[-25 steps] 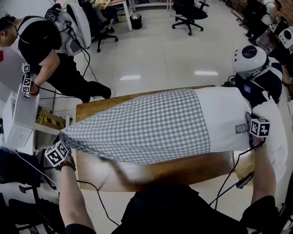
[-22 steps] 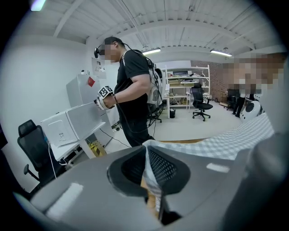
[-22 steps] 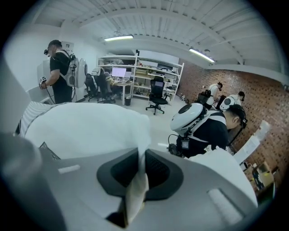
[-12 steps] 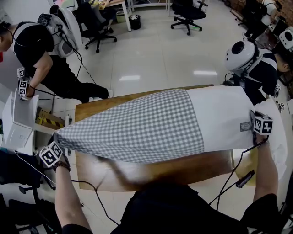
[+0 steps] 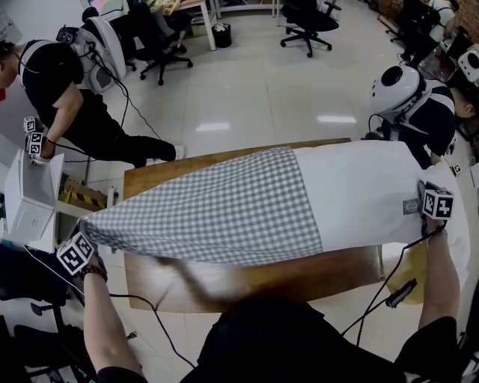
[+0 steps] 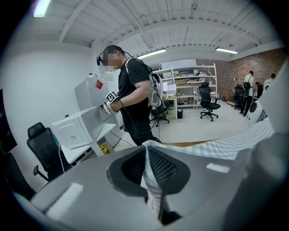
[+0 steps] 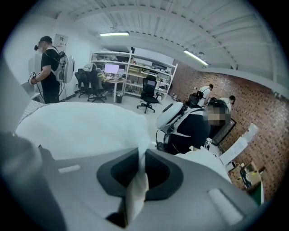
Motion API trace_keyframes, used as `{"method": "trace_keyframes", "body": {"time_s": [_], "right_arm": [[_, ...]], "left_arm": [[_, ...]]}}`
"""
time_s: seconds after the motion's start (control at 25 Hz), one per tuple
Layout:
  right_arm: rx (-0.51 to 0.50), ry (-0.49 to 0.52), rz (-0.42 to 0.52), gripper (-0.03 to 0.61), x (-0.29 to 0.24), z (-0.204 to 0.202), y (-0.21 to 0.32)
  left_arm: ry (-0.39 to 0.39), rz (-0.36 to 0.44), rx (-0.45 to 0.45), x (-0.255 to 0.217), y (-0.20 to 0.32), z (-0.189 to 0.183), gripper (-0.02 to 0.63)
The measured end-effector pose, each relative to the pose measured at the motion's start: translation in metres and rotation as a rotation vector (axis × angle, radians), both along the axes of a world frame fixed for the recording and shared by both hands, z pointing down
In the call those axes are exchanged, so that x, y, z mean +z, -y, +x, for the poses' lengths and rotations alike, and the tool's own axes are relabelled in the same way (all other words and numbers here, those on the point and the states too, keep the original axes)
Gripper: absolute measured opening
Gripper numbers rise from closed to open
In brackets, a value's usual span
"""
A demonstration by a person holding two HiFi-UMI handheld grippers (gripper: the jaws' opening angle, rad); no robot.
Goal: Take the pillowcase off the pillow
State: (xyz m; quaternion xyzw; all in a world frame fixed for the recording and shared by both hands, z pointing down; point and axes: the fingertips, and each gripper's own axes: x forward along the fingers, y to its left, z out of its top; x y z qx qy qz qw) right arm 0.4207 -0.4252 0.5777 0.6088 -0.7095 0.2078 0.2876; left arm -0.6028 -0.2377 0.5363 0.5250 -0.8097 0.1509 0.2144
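A grey checked pillowcase covers the left part of a white pillow, stretched in the air above a wooden table. My left gripper is shut on the pillowcase's left corner. The checked cloth is pinched between the jaws in the left gripper view and runs off to the right. My right gripper is shut on the pillow's right end. White pillow fabric sits between the jaws in the right gripper view, and the pillow's bulk lies beyond.
A person bends over a white box unit at the left. Another person with a white helmet-like pack stands just behind the table's right end. Office chairs stand on the shiny floor farther back.
The pillowcase has slid left along the pillow, baring more white. My left gripper has moved left and my right gripper a little right, both slightly higher.
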Motion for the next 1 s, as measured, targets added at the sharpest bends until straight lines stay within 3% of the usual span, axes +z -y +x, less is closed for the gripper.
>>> {"method": "trace_keyframes", "body": {"time_s": [1.0], "right_arm": [[0.073,-0.066,-0.026,0.028,-0.007,0.035,0.008]], "left_arm": [[0.018,-0.026,-0.104,-0.02,-0.021,-0.042,0.006]]}}
